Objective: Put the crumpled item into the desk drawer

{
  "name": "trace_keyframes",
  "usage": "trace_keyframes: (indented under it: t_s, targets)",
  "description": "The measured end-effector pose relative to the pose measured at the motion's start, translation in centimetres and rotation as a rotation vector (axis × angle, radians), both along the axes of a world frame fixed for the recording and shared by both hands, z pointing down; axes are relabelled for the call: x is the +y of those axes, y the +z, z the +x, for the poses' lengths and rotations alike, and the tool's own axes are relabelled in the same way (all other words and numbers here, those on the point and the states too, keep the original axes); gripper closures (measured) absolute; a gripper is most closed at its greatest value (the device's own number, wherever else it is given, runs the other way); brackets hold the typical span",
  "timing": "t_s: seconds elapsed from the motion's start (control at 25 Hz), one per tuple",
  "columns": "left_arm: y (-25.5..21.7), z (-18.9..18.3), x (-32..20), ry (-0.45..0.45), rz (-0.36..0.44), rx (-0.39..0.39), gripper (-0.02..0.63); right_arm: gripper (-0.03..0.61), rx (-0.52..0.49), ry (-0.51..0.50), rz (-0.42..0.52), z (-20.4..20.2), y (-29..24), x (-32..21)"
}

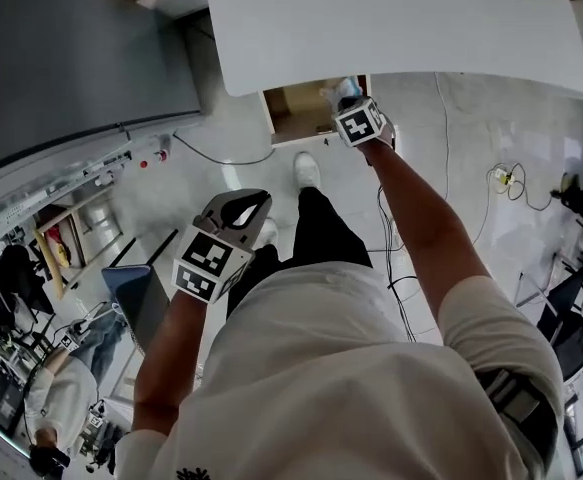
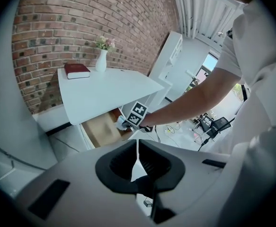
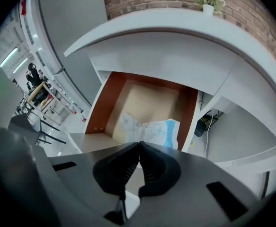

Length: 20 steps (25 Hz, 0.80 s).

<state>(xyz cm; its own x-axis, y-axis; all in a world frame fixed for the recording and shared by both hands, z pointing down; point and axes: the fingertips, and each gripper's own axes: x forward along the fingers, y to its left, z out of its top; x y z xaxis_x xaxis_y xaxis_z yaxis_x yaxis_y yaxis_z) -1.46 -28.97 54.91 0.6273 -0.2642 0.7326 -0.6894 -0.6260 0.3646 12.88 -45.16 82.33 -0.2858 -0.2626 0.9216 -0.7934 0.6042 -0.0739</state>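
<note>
The crumpled item (image 3: 149,129), a white and light-blue creased sheet, sticks out past the tips of my right gripper (image 3: 139,144), which is shut on its near edge. It hangs over the open wooden drawer (image 3: 147,100) under the white desk (image 3: 175,32). In the head view the right gripper (image 1: 346,96) reaches out to the drawer (image 1: 296,108) at the desk's (image 1: 401,18) front edge, with the crumpled item (image 1: 343,88) at its tips. My left gripper (image 1: 246,203) is held back near my body; its jaws (image 2: 138,148) are shut with nothing between them.
A red book (image 2: 77,70) and a white vase (image 2: 101,60) of flowers stand on the desk top by the brick wall. Cables (image 1: 506,180) lie on the floor at the right. A grey partition (image 1: 71,48) stands left, and another person (image 1: 56,398) is at lower left.
</note>
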Motion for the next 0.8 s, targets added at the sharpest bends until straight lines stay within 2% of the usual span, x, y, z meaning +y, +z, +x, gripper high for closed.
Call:
trace_keyframes:
  t_s: [0.2,0.8]
  targets:
    - [2.4,-0.4,-1.7,-0.037,-0.022,0.000,0.581,0.549,0.033,0.012,-0.028,0.3,4.8,-3.0]
    - [4.4,-1.2,-0.6,-0.095,-0.098,-0.019,0.581,0.548,0.096,0.029,-0.083,1.4,9.8,-5.8]
